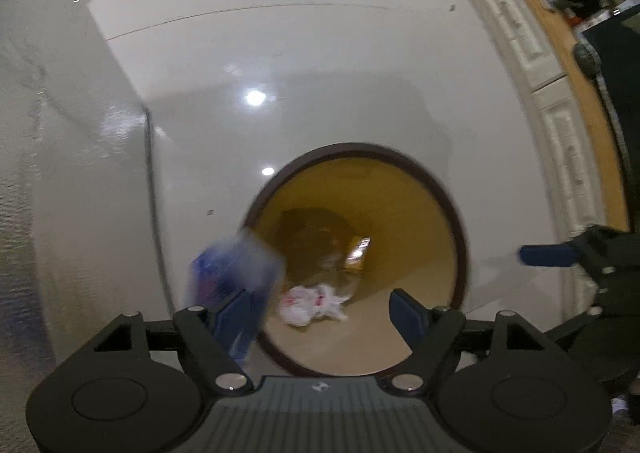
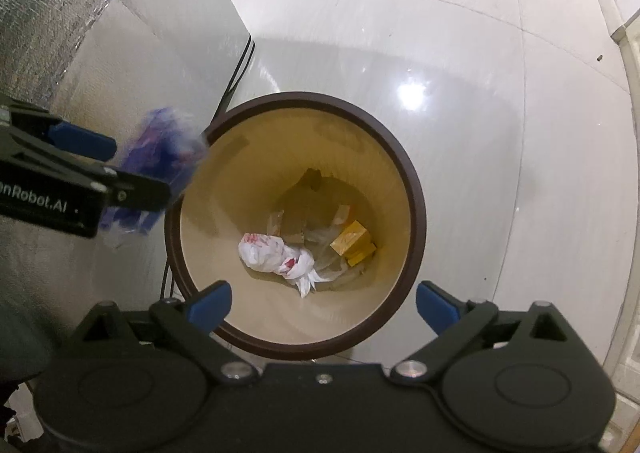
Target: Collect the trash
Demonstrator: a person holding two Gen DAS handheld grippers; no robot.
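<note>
Both jaws spread wide, nothing pinched: left gripper (image 1: 324, 303), right gripper (image 2: 324, 303). Blue wrapper (image 2: 160, 165), blurred, loose by left gripper's fingers at bin (image 2: 416, 189) rim, nine o'clock side; looks just let go, mid-drop, not yet clearly inside. Already at bin bottom: crumpled white bag (image 2: 276, 257) with red marks at six o'clock, yellow box (image 2: 352, 241) at three o'clock, brownish scraps. Judging: this drop nearly done; more trash elsewhere, can't tell. Readable: "nRobot.AI" on left gripper body. Wrapper print unreadable.
</note>
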